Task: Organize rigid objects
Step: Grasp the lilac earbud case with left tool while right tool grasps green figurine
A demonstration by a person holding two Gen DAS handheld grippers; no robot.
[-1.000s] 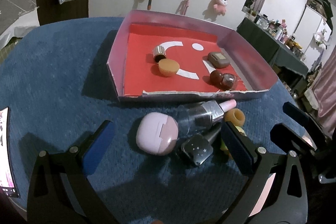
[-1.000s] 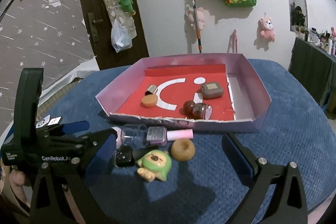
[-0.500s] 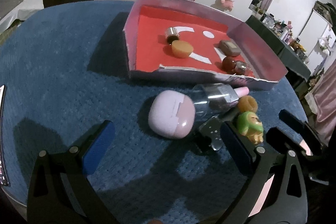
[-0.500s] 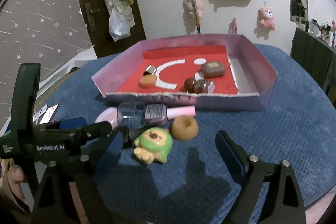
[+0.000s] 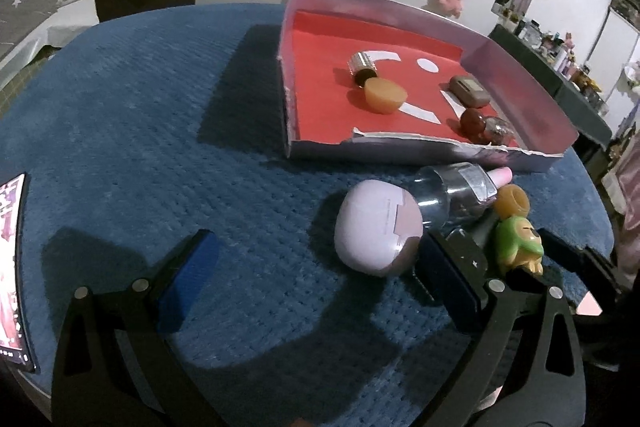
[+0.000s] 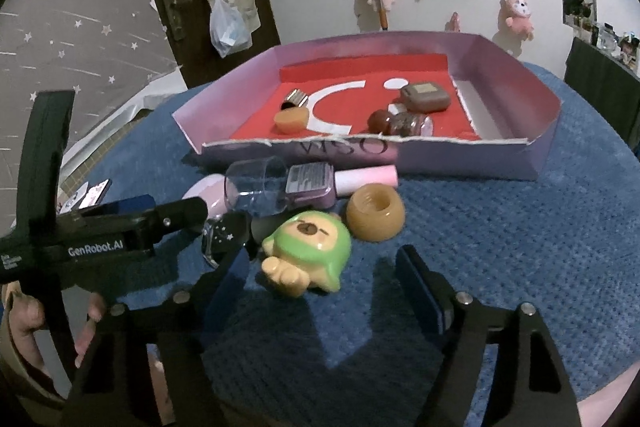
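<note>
A pink-walled tray (image 5: 404,147) (image 6: 460,155) with a red floor holds a silver cap, a tan lid, a brown case and a brown bottle. In front of it lie a lilac earbud case (image 5: 378,227) (image 6: 202,191), a clear bottle with a pink tip (image 5: 456,193) (image 6: 296,185), a tan ring jar (image 5: 512,201) (image 6: 375,213), a green figurine (image 5: 518,241) (image 6: 310,251) and a black starred bottle (image 6: 222,237). My left gripper (image 5: 316,279) is open, its right finger beside the lilac case. My right gripper (image 6: 324,287) is open around the green figurine.
The blue textured cloth (image 5: 160,131) covers the round table. A phone (image 5: 12,267) lies at the left edge. The left gripper's body (image 6: 100,235) sits close to the left of the right gripper. Wall, door and hanging toys stand behind.
My left gripper has shifted left and closer, so the lilac case now sits by its right finger. My right gripper has moved forward and lower onto the green figurine, jaws narrower.
</note>
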